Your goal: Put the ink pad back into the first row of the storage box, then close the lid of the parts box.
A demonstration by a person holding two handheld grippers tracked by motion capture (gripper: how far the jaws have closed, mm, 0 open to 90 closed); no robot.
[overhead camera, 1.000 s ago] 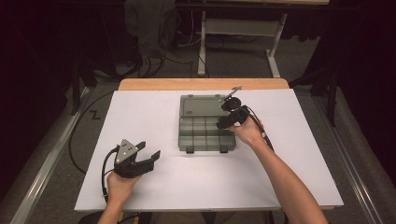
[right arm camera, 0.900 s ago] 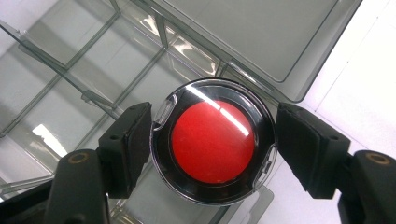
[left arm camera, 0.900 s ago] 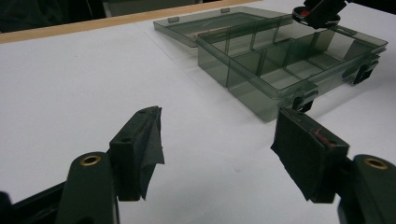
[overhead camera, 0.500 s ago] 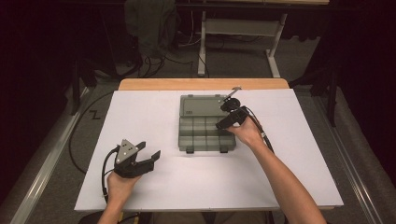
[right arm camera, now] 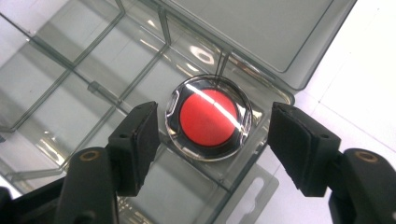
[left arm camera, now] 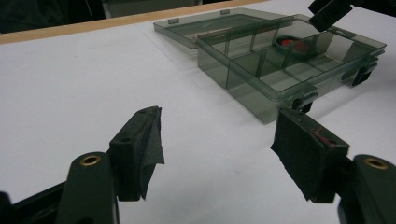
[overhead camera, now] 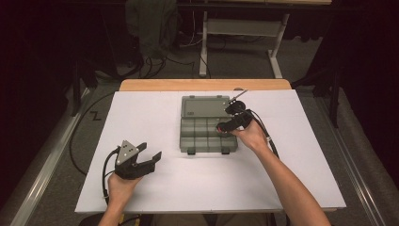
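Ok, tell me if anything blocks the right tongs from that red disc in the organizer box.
Nothing visible does. The right tongs stand open over the red disc, which lies in an open compartment of the organizer box.

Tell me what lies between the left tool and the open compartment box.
Only bare white table: in the high view, nothing sits between the left tool and the compartment box; the left gripper view agrees.

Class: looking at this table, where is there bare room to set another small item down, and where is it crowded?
Free: white table between left gripper and organizer box; also the far-left corner. Crowded: the box's right end, where right gripper hovers open over the red disc.
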